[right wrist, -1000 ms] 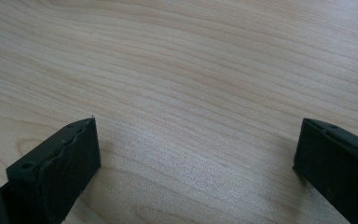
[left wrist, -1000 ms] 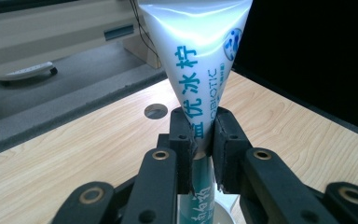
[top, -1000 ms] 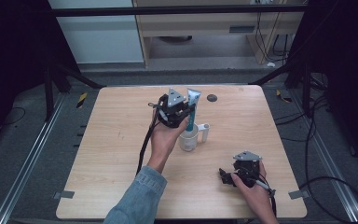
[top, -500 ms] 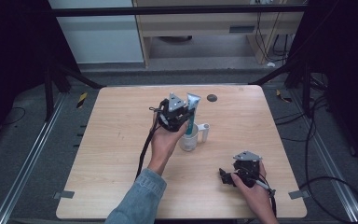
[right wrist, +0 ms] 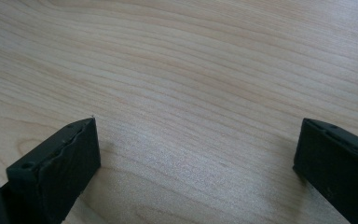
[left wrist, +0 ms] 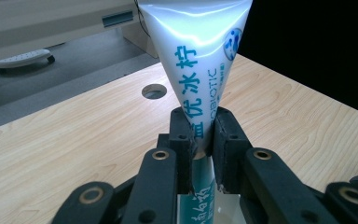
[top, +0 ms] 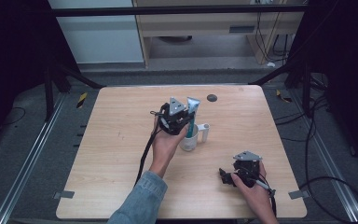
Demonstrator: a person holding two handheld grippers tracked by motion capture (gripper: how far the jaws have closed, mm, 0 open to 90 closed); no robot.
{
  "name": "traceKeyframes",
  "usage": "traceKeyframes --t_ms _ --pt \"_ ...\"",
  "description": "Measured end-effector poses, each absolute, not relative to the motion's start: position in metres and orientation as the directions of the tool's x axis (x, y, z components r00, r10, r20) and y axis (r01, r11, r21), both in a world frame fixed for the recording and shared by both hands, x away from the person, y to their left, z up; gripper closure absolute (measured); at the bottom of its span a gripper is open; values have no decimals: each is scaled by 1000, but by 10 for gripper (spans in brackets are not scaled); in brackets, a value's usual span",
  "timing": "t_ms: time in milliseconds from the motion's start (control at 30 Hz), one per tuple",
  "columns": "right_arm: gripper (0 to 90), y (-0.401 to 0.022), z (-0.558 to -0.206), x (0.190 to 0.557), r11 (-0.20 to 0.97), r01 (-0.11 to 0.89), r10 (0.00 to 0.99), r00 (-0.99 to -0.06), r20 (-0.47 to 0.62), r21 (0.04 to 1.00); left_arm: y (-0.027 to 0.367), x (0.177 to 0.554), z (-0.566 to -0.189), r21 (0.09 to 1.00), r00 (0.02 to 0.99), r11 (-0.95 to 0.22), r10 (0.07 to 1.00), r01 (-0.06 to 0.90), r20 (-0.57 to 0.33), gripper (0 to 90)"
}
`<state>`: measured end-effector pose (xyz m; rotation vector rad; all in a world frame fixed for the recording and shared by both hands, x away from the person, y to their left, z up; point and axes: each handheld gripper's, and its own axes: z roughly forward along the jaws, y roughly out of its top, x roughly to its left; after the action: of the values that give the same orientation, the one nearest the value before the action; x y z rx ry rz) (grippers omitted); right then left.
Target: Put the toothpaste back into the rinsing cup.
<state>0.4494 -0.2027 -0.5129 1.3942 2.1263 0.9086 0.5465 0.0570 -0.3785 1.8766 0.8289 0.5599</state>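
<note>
Left tool (left wrist: pixel 203 140) clamped tight on upright toothpaste tube (left wrist: pixel 196 60), tube's lower end in white cup (top: pixel 189 142) below.

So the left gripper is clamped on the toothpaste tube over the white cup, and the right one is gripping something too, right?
Not quite. The right gripper holds nothing: the right gripper view shows its jaws wide apart over bare table. The left gripper is indeed clamped on the toothpaste tube over the white cup.

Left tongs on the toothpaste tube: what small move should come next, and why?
Probably lower it a little further, then release. The left tongs are shut on the white-and-teal toothpaste tube, which stands upright with its lower end in the white handled cup. The right tongs rest open on the light wooden table, apart.
</note>
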Motion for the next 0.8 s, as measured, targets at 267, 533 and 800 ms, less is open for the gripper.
traceKeyframes --t_ms 267,533,800 --pt "4 -203 -513 449 277 630 918 -396 -6 725 57 547 -382 904 657 -298 754 306 27 790" --pt "4 -203 -513 449 275 632 919 -395 -4 725 57 547 -388 903 652 -293 758 315 19 790" --pt "4 -203 -513 449 277 630 918 -396 -6 725 56 546 -391 901 646 -301 763 314 29 790"
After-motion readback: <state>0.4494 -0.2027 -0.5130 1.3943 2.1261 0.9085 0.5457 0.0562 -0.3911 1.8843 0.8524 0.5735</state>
